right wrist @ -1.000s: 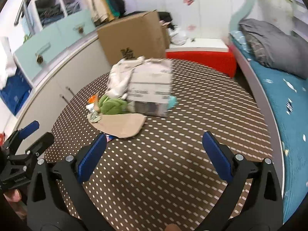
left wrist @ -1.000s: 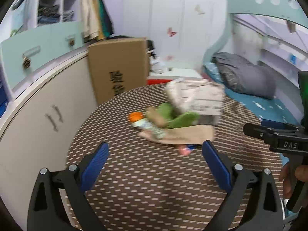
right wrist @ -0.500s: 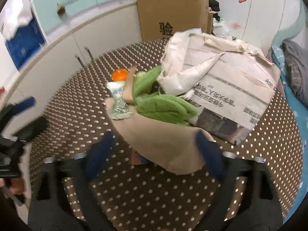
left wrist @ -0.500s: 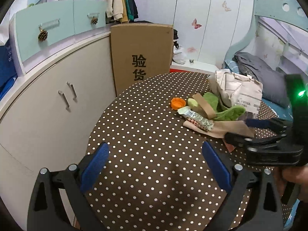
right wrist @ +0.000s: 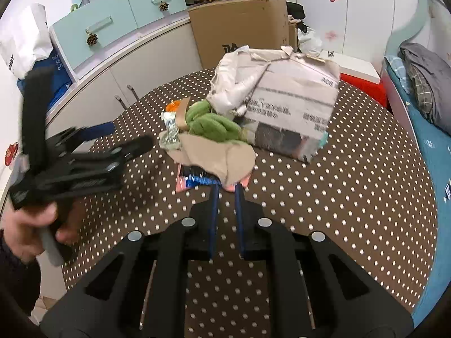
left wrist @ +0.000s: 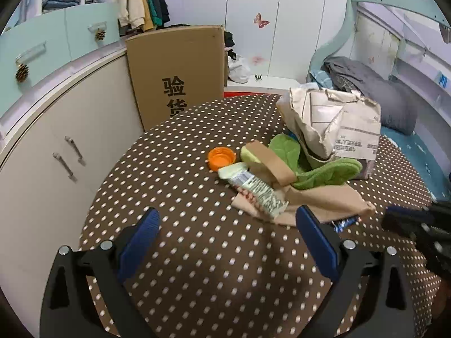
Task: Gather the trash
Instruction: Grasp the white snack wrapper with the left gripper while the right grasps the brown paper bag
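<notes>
Black right hand-held gripper [right wrist: 225, 187] low, level.

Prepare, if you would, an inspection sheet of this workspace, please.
Surface: round brown white-dotted table, trash piled mid-table.
Job's things: orange plastic cap, crinkled silver-green wrapper, green fabric pieces, tan paper sheet, blue foil wrapper, torn printed paper sack.
Clutter: nothing seen.
Grippers: left gripper open above the table; right gripper jaws nearly together at the tan sheet's edge, grip unclear.
Cables: nothing seen.
Surroundings: tall brown cardboard box, white cabinet, blue bed.
</notes>
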A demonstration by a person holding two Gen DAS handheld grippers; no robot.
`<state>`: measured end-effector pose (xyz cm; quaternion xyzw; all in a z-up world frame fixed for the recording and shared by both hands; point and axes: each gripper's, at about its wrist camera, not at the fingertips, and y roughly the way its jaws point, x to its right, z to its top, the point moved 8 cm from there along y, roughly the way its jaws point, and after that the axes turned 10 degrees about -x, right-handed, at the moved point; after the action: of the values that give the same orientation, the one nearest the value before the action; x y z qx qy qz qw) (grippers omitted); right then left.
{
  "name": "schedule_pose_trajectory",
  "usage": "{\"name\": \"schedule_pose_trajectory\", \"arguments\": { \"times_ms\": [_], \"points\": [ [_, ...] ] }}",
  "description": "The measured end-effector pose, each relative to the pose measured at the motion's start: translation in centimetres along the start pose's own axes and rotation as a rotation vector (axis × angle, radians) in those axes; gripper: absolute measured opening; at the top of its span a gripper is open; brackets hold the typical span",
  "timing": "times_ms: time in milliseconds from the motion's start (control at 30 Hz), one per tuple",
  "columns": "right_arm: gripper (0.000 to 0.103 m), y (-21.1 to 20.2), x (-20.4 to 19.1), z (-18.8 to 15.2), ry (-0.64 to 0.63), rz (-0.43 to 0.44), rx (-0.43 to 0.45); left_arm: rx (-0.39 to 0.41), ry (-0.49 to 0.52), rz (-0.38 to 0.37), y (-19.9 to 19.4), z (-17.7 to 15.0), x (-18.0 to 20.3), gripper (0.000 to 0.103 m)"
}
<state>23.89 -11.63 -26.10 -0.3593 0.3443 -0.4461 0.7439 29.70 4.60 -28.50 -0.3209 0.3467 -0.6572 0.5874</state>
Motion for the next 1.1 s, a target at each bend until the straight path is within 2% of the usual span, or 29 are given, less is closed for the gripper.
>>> {"name": "schedule_pose_trajectory", "arguments": {
  "times_ms": [67, 100, 167, 200, 267, 333, 367, 467, 500, 533, 567, 600, 700, 733, 967, 1067, 1100],
  "points": [
    [0.049, -0.1, -0.1, 0.2, 0.006, 0.005, 0.015, -0.011, 0.004, 0.009, 0.9, 0.4, 0.3, 0.095],
    [0.073, -0.4, -0.1, 0.3, 0.003, 0.001, 0.033, -0.017, 0.009, 0.010, 1.4, 0.7, 0.5, 0.095],
    [0.073, -0.4, -0.5, 0.6, 0.000, 0.014, 0.037, -0.033, 0.020, 0.027, 2.3, 1.1, 0.8, 0.094],
    [0.073, -0.4, -0.7, 0.6, -0.001, 0.018, 0.039, -0.044, 0.024, 0.030, 2.8, 1.3, 0.9, 0.078],
    [0.073, -0.3, -1.2, 1.1, -0.021, 0.014, 0.041, -0.087, 0.027, -0.018, 3.7, 1.3, 1.3, 0.050],
    [0.073, 0.3, -1.8, 1.8, -0.046, 0.008, 0.039, -0.086, 0.023, -0.066, 3.5, 1.2, 1.6, 0.030],
    [0.073, 0.7, -2.1, 2.1, -0.057, 0.008, 0.035, -0.083, 0.027, -0.065, 3.2, 1.0, 1.6, 0.024],
    [0.072, 2.6, -3.3, 3.3, -0.098, 0.009, 0.015, -0.073, -0.004, -0.105, 2.5, 0.2, 1.0, 0.021],
    [0.067, 3.5, -3.8, 3.5, -0.118, 0.009, -0.005, -0.070, -0.011, -0.109, 2.3, 0.0, 0.8, 0.020],
    [0.047, 4.3, -4.3, 3.5, -0.139, -0.002, -0.027, -0.066, -0.017, -0.116, 1.9, -0.4, 0.5, 0.020],
    [0.037, 4.8, -4.5, 3.6, -0.152, -0.024, -0.030, -0.066, -0.021, -0.125, 1.7, -0.8, 0.3, 0.020],
    [0.030, 4.9, -4.9, 3.8, -0.166, -0.045, -0.020, -0.066, -0.026, -0.129, 1.4, -1.2, 0.0, 0.020],
    [0.010, 5.0, -5.5, 3.7, -0.174, -0.022, -0.032, -0.063, -0.042, -0.121, 0.6, -2.5, -1.1, 0.020],
    [0.008, 4.7, -5.7, 3.5, -0.177, -0.021, -0.028, -0.061, -0.049, -0.125, 0.2, -2.9, -1.5, 0.020],
    [0.006, 3.1, -6.9, 0.3, -0.182, 0.054, -0.044, -0.045, -0.053, -0.097, -2.0, -5.8, -3.5, 0.020],
    [0.009, 2.6, -8.4, -0.8, -0.203, 0.091, -0.058, -0.029, -0.041, -0.101, -3.0, -6.2, -3.7, 0.020],
    [0.034, 2.5, -9.1, -0.7, -0.218, 0.096, -0.052, -0.023, -0.039, -0.096, -3.3, -6.4, -3.9, 0.021]
  ]
}}
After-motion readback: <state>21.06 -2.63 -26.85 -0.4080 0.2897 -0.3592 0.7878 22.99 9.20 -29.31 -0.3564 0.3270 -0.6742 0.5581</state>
